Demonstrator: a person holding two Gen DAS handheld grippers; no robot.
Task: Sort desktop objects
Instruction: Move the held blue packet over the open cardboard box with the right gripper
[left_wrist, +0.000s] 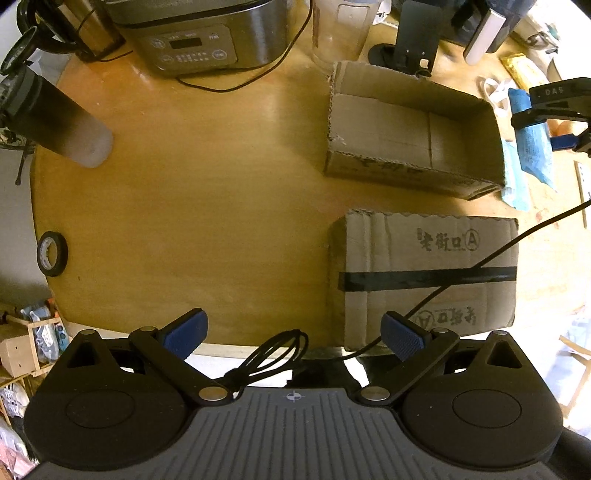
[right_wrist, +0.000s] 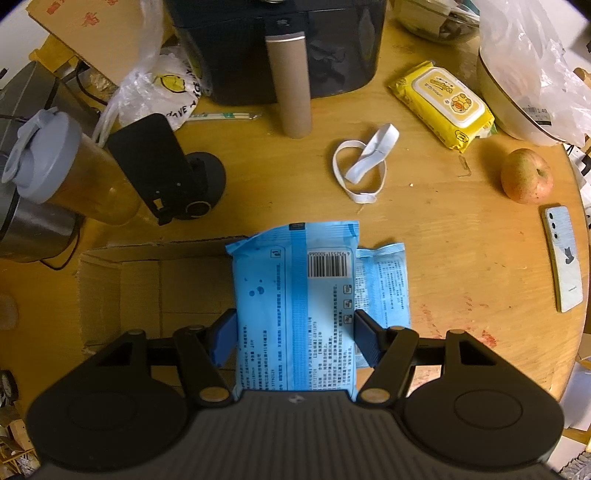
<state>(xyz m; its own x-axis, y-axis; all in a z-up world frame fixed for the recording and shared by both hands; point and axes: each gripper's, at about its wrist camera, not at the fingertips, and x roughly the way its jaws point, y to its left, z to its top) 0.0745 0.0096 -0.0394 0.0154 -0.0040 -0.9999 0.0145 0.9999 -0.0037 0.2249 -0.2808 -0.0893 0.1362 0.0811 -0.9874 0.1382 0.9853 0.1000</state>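
My right gripper (right_wrist: 293, 334) is shut on a blue wipes pack (right_wrist: 295, 288) and holds it over the right edge of an open cardboard box (right_wrist: 122, 291). A second blue pack (right_wrist: 384, 280) lies on the table beside it. In the left wrist view the right gripper (left_wrist: 554, 107) shows at the far right with the blue pack (left_wrist: 532, 147) next to the open box (left_wrist: 406, 125). My left gripper (left_wrist: 291, 338) is open and empty above the table's near edge. A closed taped box (left_wrist: 424, 273) sits just ahead of it to the right.
A black tape roll (left_wrist: 52, 253) and a lying bottle (left_wrist: 62, 125) are at the left, with a rice cooker (left_wrist: 199, 37) behind. On the right side lie a yellow wipes pack (right_wrist: 441, 105), a white band (right_wrist: 364, 166), an apple (right_wrist: 526, 175), a phone (right_wrist: 563, 258) and a phone stand (right_wrist: 166, 177).
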